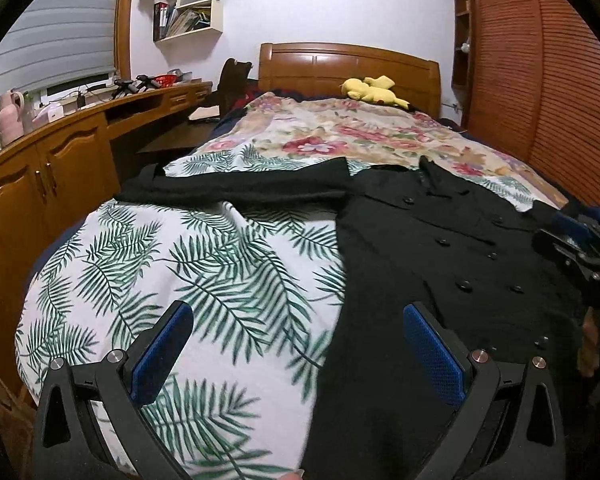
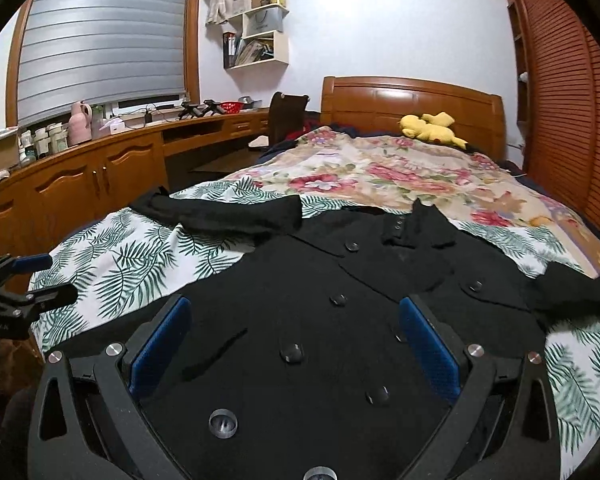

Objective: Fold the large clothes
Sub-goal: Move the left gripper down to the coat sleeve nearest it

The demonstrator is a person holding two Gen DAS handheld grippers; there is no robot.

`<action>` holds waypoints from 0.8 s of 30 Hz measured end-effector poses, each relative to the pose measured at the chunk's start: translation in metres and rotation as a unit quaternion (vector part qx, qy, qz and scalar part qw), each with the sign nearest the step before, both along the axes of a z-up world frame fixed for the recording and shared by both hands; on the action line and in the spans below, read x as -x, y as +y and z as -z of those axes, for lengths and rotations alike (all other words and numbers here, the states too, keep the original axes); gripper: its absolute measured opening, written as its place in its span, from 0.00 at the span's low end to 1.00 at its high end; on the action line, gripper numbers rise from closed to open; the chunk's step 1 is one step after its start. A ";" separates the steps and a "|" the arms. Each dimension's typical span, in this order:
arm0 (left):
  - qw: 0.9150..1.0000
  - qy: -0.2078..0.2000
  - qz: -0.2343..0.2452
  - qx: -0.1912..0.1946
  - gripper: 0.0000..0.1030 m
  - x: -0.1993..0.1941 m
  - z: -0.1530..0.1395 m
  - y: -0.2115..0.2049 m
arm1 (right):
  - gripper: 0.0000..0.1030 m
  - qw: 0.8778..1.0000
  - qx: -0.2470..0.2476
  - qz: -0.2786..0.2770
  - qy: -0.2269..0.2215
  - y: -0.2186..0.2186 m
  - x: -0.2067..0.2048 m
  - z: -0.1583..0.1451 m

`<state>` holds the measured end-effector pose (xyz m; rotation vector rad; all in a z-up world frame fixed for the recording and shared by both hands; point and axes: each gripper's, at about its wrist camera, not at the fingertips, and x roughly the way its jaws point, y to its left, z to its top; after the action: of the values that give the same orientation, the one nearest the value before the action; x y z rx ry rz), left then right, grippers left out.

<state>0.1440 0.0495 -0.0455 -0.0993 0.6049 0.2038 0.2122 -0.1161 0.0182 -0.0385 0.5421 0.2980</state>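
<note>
A black double-breasted coat (image 1: 452, 248) lies flat, front up, on the bed's leaf-print sheet (image 1: 172, 264). One sleeve (image 1: 236, 186) stretches out to the left. My left gripper (image 1: 298, 320) is open above the coat's left edge, nothing between its blue pads. In the right wrist view the coat (image 2: 320, 312) fills the foreground, and its sleeve (image 2: 224, 212) reaches left. My right gripper (image 2: 294, 316) hangs open over the buttoned front, holding nothing. Each gripper shows in the other's view: the right gripper (image 1: 572, 240) at the far right, the left gripper (image 2: 36, 280) at the far left.
A floral blanket (image 1: 340, 128) covers the far half of the bed, with a yellow plush toy (image 1: 374, 90) by the wooden headboard (image 1: 348, 64). A wooden desk with cabinets (image 1: 60, 160) runs along the left. A slatted wardrobe (image 1: 540, 60) stands on the right.
</note>
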 end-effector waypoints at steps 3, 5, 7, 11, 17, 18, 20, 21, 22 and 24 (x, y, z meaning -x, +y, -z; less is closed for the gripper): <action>1.000 0.001 0.002 0.005 1.00 -0.010 0.000 0.005 | 1.00 1.000 0.009 -0.004 0.004 0.001 -0.018 0.011; 1.000 0.002 0.004 0.005 1.00 -0.019 0.000 0.009 | 1.00 1.000 0.011 -0.002 0.016 -0.003 -0.029 0.023; 1.000 0.004 0.004 0.000 1.00 -0.028 -0.001 0.014 | 1.00 0.999 0.016 0.003 0.036 -0.008 -0.041 0.040; 1.000 -0.001 0.013 -0.013 1.00 -0.052 -0.004 0.032 | 1.00 0.997 -0.004 0.002 0.075 -0.019 -0.055 0.062; 1.000 0.008 0.012 0.002 1.00 -0.108 0.002 0.078 | 1.00 0.996 -0.009 0.005 0.083 -0.022 -0.055 0.069; 1.000 0.011 0.007 -0.003 1.00 -0.118 0.004 0.086 | 1.00 0.996 -0.010 0.006 0.084 -0.022 -0.055 0.069; 1.000 0.023 -0.009 -0.012 1.00 -0.139 0.009 0.104 | 1.00 0.996 -0.009 0.008 0.084 -0.021 -0.057 0.070; 0.999 0.028 -0.015 -0.007 1.00 -0.149 0.011 0.113 | 1.00 0.996 -0.009 0.008 0.084 -0.022 -0.057 0.071; 0.999 0.031 -0.021 0.005 1.00 -0.158 0.014 0.124 | 1.00 0.997 -0.009 0.009 0.082 -0.023 -0.057 0.071; 0.998 0.033 -0.035 0.038 1.00 -0.174 0.020 0.147 | 1.00 0.997 -0.009 0.010 0.080 -0.023 -0.056 0.071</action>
<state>0.3177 0.1962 -0.0654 -0.1875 0.6755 0.2534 0.2679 -0.1393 -0.0528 0.0090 0.6987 0.2877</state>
